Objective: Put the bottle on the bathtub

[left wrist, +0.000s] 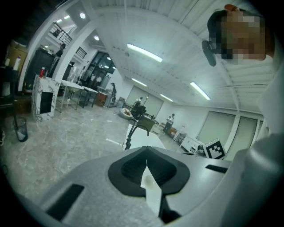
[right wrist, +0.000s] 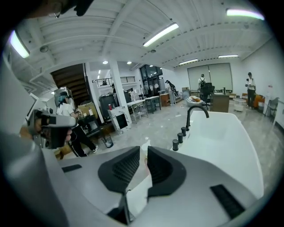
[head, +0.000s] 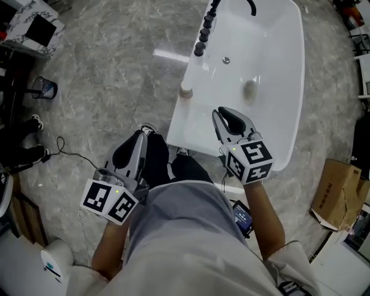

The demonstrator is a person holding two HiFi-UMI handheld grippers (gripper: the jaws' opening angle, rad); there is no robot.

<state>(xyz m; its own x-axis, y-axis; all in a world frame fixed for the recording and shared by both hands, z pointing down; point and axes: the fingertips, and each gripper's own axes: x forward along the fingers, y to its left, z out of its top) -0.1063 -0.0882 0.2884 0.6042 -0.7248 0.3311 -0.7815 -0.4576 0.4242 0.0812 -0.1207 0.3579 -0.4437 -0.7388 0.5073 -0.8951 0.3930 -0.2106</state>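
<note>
Two grippers, both empty. Left gripper is held low at near left over the floor, matte black ribbed pads pressed together with only a seam showing. Right gripper sits above the tub's near end, pads a narrow slit apart with nothing between them. Bathtub is glossy white, a long rounded-corner rectangle running near to far, with a flat rim. Bottle is a small cream cylinder standing upright on the left rim, just beyond the near-left corner, left of and beyond the right gripper, not touching it. Farther along the same rim there is a row of round black knobs, then a black curved faucet; the drain is in the basin floor. Floor is polished grey marble-look, open on the tub's left side; a thin black cable lies at near left, and a cardboard box at near right.
</note>
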